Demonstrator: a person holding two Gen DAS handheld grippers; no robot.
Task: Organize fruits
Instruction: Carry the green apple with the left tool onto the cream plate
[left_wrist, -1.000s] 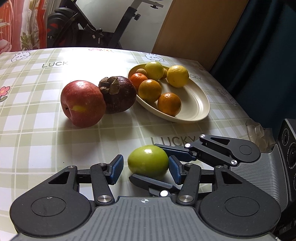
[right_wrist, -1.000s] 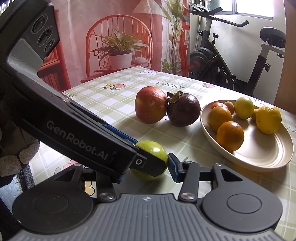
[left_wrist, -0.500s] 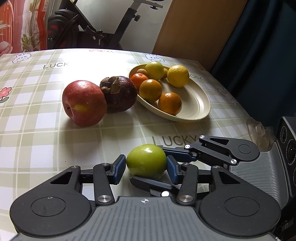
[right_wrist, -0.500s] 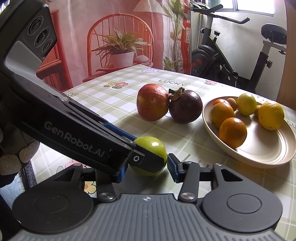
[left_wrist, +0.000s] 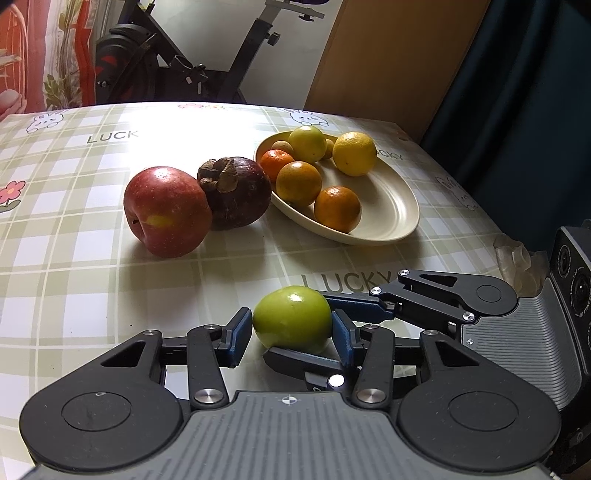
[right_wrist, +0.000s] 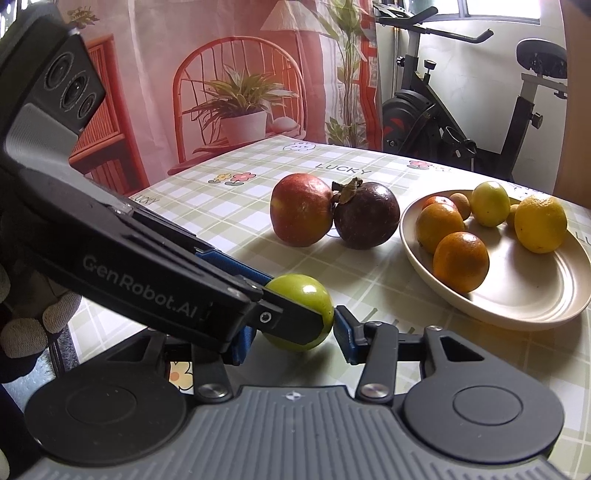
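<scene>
there, smooth round green fruit (left_wrist: 291, 319) between blue-padded left tongs (left_wrist: 291, 332)

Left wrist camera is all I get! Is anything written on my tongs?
Observer: Yes, "GenRobot.AI" runs along the left tongs gripping the green fruit.
Operator: Who holds them?
Observer: A grey-gloved hand shows beneath them.
Operator: What's behind the red apple?
Observer: A curtain printed with a potted plant on a chair.
</scene>
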